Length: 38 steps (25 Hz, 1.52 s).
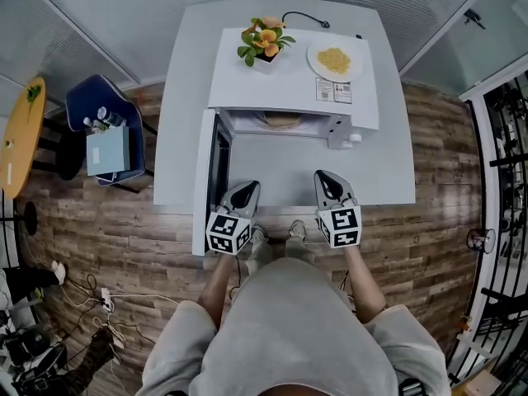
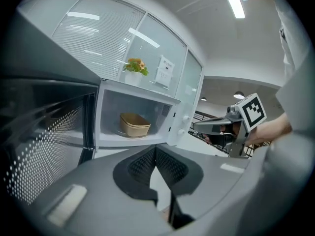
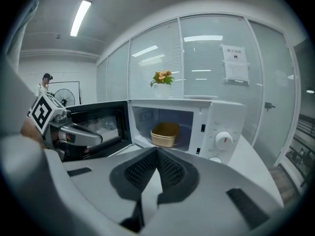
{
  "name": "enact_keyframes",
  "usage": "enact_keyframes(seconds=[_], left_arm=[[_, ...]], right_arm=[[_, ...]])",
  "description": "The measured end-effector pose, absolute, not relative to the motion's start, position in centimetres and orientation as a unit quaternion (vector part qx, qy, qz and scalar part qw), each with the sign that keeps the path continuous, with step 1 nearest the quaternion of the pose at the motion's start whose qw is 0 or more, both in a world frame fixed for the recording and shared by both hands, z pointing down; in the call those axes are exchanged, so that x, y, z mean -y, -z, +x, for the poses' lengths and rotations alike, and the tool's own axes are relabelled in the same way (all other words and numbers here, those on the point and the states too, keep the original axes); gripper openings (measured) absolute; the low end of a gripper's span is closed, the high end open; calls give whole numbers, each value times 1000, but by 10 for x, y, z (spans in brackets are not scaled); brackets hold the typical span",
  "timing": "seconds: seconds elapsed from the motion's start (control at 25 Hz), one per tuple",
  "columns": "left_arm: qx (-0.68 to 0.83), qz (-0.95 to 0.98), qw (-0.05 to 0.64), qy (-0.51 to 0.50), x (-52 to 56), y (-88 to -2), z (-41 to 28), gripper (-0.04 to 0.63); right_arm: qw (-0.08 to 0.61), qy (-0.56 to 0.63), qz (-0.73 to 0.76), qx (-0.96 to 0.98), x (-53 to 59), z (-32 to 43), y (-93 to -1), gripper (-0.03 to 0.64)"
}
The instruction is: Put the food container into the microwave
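Closest to the head camera is the person's grey shirt [image 1: 289, 328], and beyond it the white tabletop [image 1: 388, 172] carries the white microwave [image 1: 272, 81]. Its door [image 1: 216, 167] stands swung open to the left. Both claws hover over the front edge of the tabletop and point at the oven. The left claw [image 1: 246, 190] is just beside the open door and the right claw [image 1: 328, 181] is in front of the control side. Each one has its jaws pressed together with nothing between them, as its own gripper view shows plainly. The food container [image 3: 165, 133], a tan tub, sits inside the cavity near its middle, well apart from both claws.

So I judge the named task as done: the container is in the microwave and no claw holds it. What seems left, if anything, is to shut the door, which the task does not ask.

Only the head view looks down on the roof of the microwave, where a plate of yellow food [image 1: 334, 59] lies beside a small potted plant [image 1: 264, 41]. The gripper views show the plant but not the plate. Of the container the head view gives only a thin strip under the roof edge, while both gripper views look straight into the cavity and show it whole. The right gripper view gives the clearest look at the knobs [image 3: 223, 140], and the left gripper view shows the dotted mesh of the door's inner side.
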<state>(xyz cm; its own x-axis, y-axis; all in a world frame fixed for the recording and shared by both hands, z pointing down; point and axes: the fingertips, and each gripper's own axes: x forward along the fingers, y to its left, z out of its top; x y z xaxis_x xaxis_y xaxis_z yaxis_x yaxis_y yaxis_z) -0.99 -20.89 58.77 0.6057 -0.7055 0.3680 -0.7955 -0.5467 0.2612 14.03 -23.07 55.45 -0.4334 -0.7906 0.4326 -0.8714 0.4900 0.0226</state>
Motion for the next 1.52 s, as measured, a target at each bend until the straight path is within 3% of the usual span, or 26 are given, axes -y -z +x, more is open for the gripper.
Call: enact_keyframes(seconds=[1.52], left_arm=[[447, 873, 173, -89, 240, -555, -34, 11]], right_arm=[[174, -89, 540, 819, 239, 161, -535, 12]])
